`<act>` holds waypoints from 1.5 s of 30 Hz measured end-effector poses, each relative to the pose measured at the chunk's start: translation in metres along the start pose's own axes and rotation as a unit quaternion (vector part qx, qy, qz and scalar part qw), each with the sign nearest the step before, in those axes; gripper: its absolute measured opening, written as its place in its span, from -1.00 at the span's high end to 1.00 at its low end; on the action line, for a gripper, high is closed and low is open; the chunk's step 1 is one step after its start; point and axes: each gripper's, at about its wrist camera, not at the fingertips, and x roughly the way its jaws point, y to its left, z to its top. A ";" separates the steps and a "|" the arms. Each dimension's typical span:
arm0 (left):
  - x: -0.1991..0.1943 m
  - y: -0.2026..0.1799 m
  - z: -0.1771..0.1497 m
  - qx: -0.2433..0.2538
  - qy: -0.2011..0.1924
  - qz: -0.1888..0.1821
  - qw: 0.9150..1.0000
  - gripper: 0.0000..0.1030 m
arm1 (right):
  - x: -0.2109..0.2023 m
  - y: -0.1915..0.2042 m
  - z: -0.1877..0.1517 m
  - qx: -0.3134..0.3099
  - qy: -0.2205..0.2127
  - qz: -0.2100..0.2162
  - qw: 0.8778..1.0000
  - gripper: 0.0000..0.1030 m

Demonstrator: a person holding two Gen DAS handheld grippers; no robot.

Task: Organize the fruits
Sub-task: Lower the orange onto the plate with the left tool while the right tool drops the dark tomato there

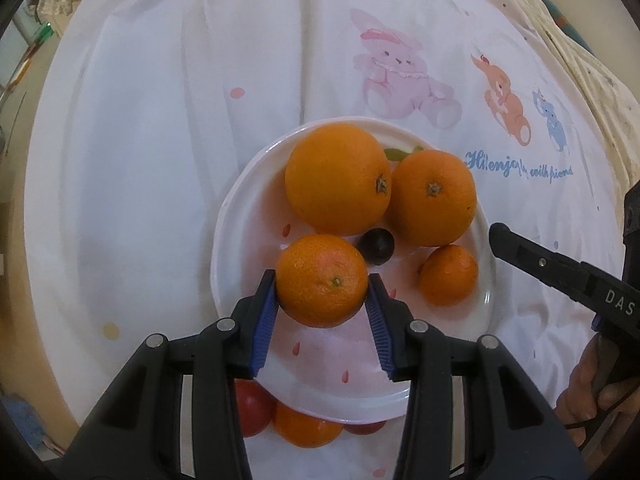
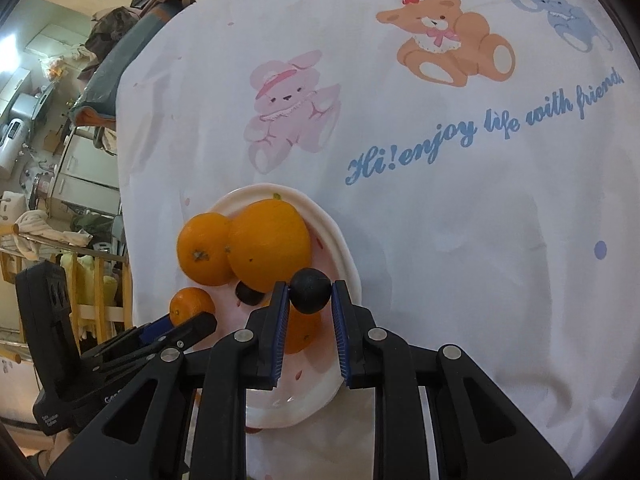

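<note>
The left hand-held gripper (image 1: 322, 294) is clamping a mandarin (image 1: 322, 280) across its middle, the blue ribbed pads (image 1: 267, 312) pressing on its flanks at 9 and 3 o'clock, above the near part of the plate (image 1: 240, 208). The right hand-held gripper (image 2: 310, 300) is gripping a small dark round fruit (image 2: 310, 290), perhaps a plum, pinched at the very tips of its fingers over the plate's edge at about 3 o'clock. Outward from the mandarin, at 12 o'clock, the largest orange (image 1: 336, 178) is sitting on the plate with a second orange (image 1: 432, 198) touching it at 3 o'clock; another dark fruit (image 1: 376, 246) is nestling between them, and a smaller mandarin (image 1: 449, 275) is lying near the rim at 4 o'clock. A red fruit (image 1: 252, 408) and one more orange fruit (image 1: 304, 426) are peeking out below the plate at 6 o'clock, on the printed white cloth (image 1: 160, 140) that is covering the surface. The mandarin is probably light, with soft loose peel that gives under pressure, so a moderate hold across the widest part suits it. The dark fruit looks smooth and likely slippery, and, held only at the fingertips, it is risking a roll out. Round fruit on a shallow plate will probably roll if nudged.
</note>
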 end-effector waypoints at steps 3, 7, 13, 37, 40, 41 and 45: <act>0.002 0.000 0.002 0.001 -0.002 0.004 1.000 0.23 | 0.003 -0.003 0.000 0.006 0.005 0.002 1.000 0.56; 0.004 0.000 0.003 -0.002 0.002 0.002 1.000 0.22 | 0.005 -0.003 0.001 0.008 0.006 0.005 1.000 0.55; 0.008 0.004 0.003 -0.007 0.005 -0.005 1.000 0.21 | 0.004 0.001 0.001 0.003 0.000 0.006 1.000 0.52; -0.022 0.003 0.002 -0.003 -0.036 -0.015 0.999 -0.50 | -0.022 0.002 -0.002 0.006 -0.034 0.000 0.999 -0.15; -0.031 0.008 -0.001 -0.015 -0.049 -0.023 0.998 -0.50 | -0.029 0.004 -0.006 0.008 -0.041 0.003 0.999 -0.15; -0.035 0.009 -0.002 -0.020 -0.054 -0.027 0.998 -0.50 | -0.033 0.004 -0.008 0.007 -0.045 0.004 0.999 -0.15; -0.050 0.012 -0.006 -0.021 -0.073 -0.026 0.997 -0.50 | -0.044 0.009 -0.014 0.002 -0.054 0.002 0.999 -0.15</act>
